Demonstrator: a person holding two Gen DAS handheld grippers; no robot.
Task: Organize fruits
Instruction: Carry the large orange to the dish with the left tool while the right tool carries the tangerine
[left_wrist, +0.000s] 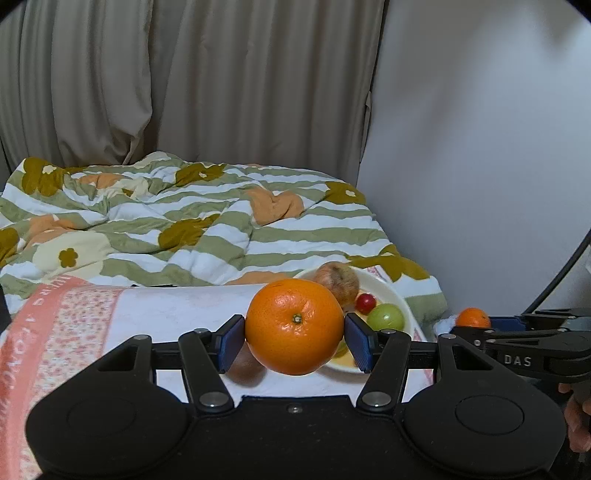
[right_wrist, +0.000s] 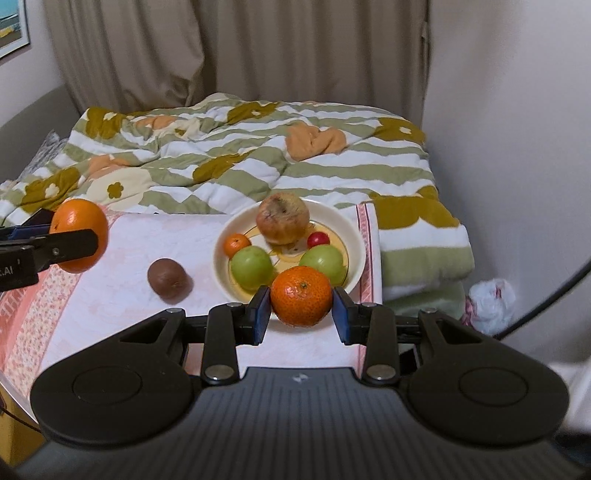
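Observation:
My left gripper (left_wrist: 294, 338) is shut on a large orange (left_wrist: 294, 325) and holds it above the towel, left of the cream plate (left_wrist: 397, 295); it also shows in the right wrist view (right_wrist: 79, 235). My right gripper (right_wrist: 301, 308) is shut on a mandarin (right_wrist: 301, 296) held over the plate's near rim (right_wrist: 354, 236). The plate holds a brownish apple (right_wrist: 283, 218), two green fruits (right_wrist: 252, 267) (right_wrist: 322, 261), a small mandarin (right_wrist: 236, 244) and a small red fruit (right_wrist: 318, 239). A brown round fruit (right_wrist: 168, 282) lies on the towel left of the plate.
The plate stands on a white and pink towel (right_wrist: 147, 243) over a low surface. A striped floral blanket (right_wrist: 258, 162) lies behind it. Curtains (right_wrist: 258, 44) and a white wall (right_wrist: 517, 110) stand beyond. A crumpled plastic bag (right_wrist: 491, 301) lies at the right.

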